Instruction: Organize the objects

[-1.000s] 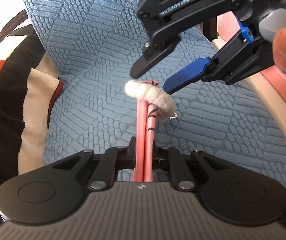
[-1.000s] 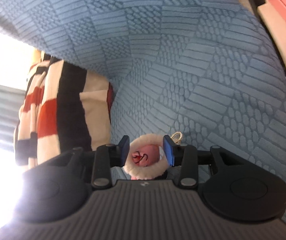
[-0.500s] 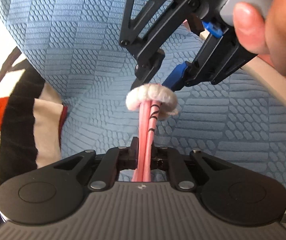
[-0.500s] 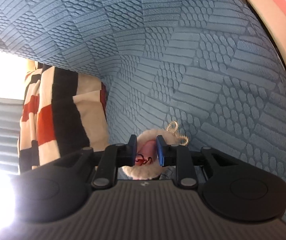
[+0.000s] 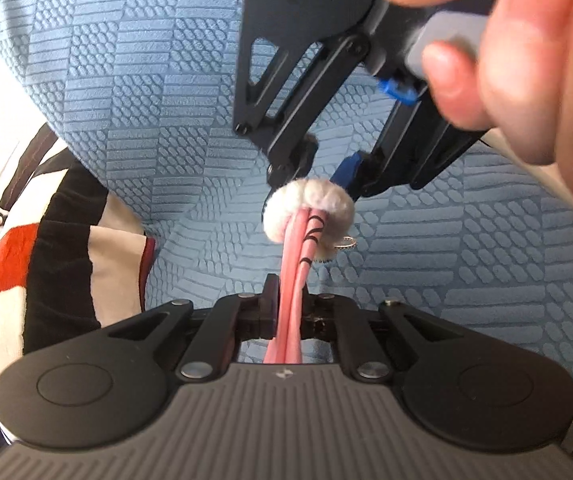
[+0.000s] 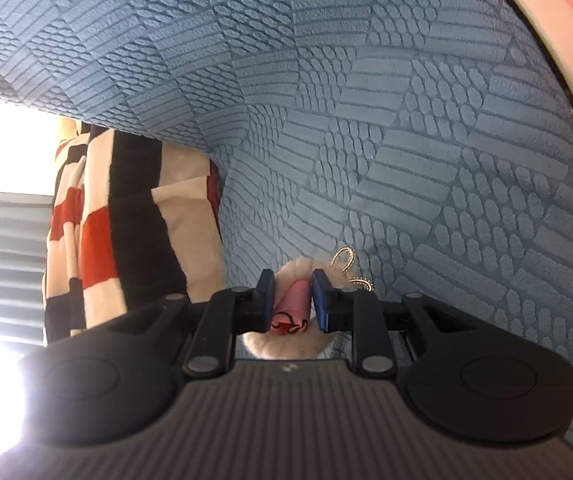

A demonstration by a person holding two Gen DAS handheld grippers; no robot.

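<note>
A pink sock [image 5: 295,276] with black marks and a white fluffy cuff [image 5: 310,208] hangs in the air over the blue textured bed cover [image 5: 134,92]. My left gripper [image 5: 289,304] is shut on the pink part of the sock. My right gripper [image 5: 310,190] comes from the upper right, held by a hand [image 5: 526,60], and is shut on the cuff end. In the right wrist view the right gripper [image 6: 291,300] pinches the pink fabric [image 6: 292,308], with the fluffy cuff [image 6: 286,346] around it. A small gold ring trim [image 6: 344,258] hangs by the cuff.
A folded blanket [image 5: 26,248] in red, black and cream lies at the left on the cover; it also shows in the right wrist view [image 6: 118,240]. A cream and pink bed frame edge [image 6: 554,32] runs along the right. Bright window light is at far left.
The right gripper has come down onto the cuff end and closed on it, from wide open to shut. The left gripper kept its hold on the sock.
</note>
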